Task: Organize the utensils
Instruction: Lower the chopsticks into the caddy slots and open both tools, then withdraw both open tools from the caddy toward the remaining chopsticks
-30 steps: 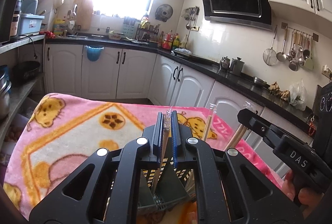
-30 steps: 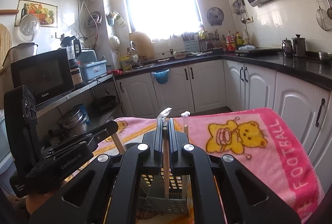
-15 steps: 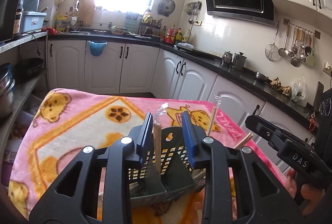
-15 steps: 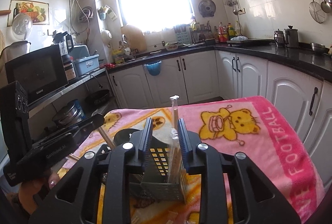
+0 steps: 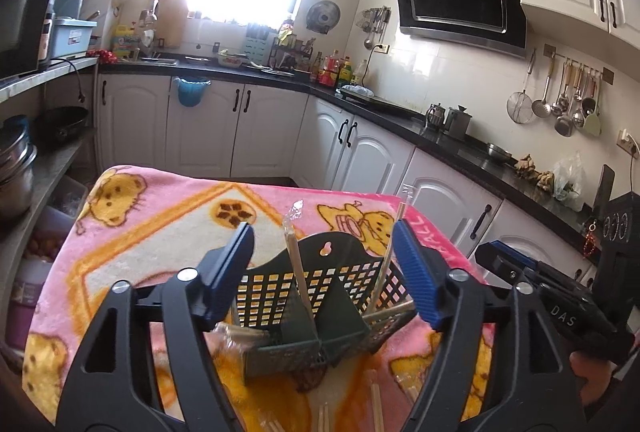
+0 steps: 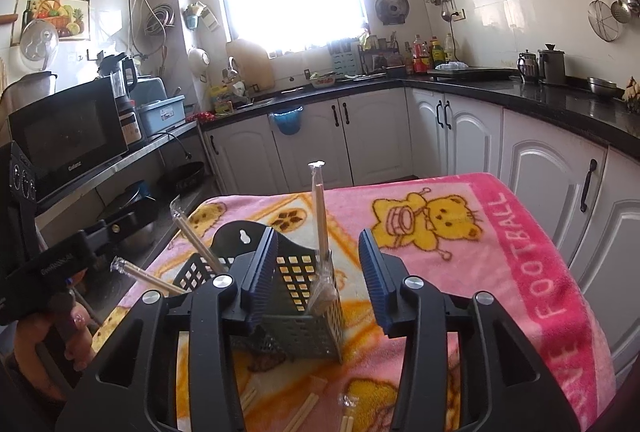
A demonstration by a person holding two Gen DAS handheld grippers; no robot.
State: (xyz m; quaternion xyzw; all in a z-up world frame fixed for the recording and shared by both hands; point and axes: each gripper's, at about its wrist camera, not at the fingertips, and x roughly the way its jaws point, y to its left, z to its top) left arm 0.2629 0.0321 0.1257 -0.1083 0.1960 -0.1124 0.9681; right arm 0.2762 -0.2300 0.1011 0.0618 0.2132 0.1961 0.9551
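The pink blanket (image 5: 132, 232) carries the dark utensil basket (image 5: 304, 292) near its front edge. The left gripper (image 5: 324, 272) and the right gripper (image 6: 318, 272) have just been opening and now stand apart, holding nothing. The wrapped chopsticks (image 6: 319, 207) they clamped a second ago now stand free inside the basket, so this placing seems finished; more pairs (image 6: 304, 408) wait in front.

Basket (image 5: 304, 292) is sitting on blanket (image 5: 160, 232), near edge. Wrapped chopsticks (image 6: 320, 216) are standing in basket's right compartment; others (image 6: 192, 240) leaning left. Loose chopsticks (image 6: 304, 408) are lying nearer, on blanket.
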